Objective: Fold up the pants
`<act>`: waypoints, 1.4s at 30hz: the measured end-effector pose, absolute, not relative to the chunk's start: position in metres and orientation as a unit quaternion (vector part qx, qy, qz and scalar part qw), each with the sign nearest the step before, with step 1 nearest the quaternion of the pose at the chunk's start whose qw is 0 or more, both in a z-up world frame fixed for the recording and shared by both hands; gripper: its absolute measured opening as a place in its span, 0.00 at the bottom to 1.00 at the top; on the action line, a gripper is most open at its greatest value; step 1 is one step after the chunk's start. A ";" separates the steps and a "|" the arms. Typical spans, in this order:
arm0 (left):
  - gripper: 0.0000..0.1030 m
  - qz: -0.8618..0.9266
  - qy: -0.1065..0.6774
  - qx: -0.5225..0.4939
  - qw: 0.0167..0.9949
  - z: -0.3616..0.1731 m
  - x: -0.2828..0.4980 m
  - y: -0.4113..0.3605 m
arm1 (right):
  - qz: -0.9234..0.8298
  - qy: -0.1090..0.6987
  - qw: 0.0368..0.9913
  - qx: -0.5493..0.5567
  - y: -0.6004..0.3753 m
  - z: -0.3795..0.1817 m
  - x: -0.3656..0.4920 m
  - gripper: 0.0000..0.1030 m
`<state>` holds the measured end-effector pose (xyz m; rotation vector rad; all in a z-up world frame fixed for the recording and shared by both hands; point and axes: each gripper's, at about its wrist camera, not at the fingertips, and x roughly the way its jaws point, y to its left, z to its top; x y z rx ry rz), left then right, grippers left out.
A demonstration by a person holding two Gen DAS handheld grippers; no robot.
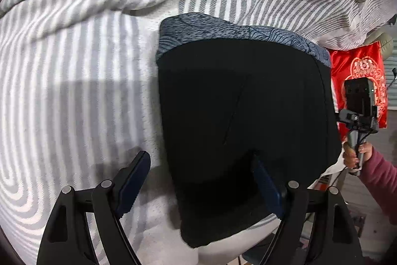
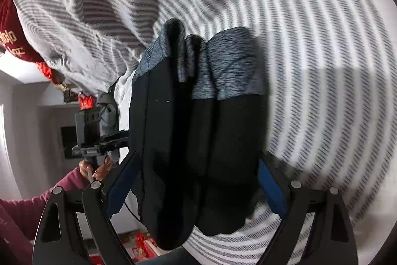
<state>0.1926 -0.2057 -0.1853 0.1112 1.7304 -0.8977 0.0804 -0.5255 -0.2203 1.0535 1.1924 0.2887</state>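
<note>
Black pants lie folded on a striped bedsheet, between two hand-held grippers.

The left gripper (image 1: 198, 180) stands wide, one finger over the sheet (image 1: 74, 91), the other over the black pants (image 1: 243, 103). The right gripper's (image 2: 196, 178) fingers straddle the pants' (image 2: 198, 128) bunched black-and-grey-patterned end; whether they pinch it, I cannot tell.

Black pants (image 1: 238, 121) with blue-grey patterned waistband, folded into compact stack, lying flat on striped bedding; apparently several layers.
</note>
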 end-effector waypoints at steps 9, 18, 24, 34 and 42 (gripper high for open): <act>0.81 -0.383 0.728 0.049 0.567 -0.183 0.183 -0.226 | 0.089 0.559 0.675 0.474 -0.523 -0.222 0.092 0.75; 0.55 -0.395 0.679 0.087 0.613 -0.145 0.155 -0.243 | 0.078 0.523 0.685 0.502 -0.521 -0.194 0.074 0.40; 0.54 -0.413 0.662 0.071 0.622 -0.113 0.141 -0.261 | 0.090 0.498 0.688 0.520 -0.516 -0.171 0.054 0.39; 0.54 -0.421 0.663 0.070 0.614 -0.085 0.083 -0.253 | 0.092 0.486 0.690 0.529 -0.508 -0.147 -0.003 0.39; 0.54 -0.388 0.675 0.067 0.624 -0.105 0.042 -0.235 | 0.073 0.507 0.680 0.525 -0.491 -0.169 -0.038 0.39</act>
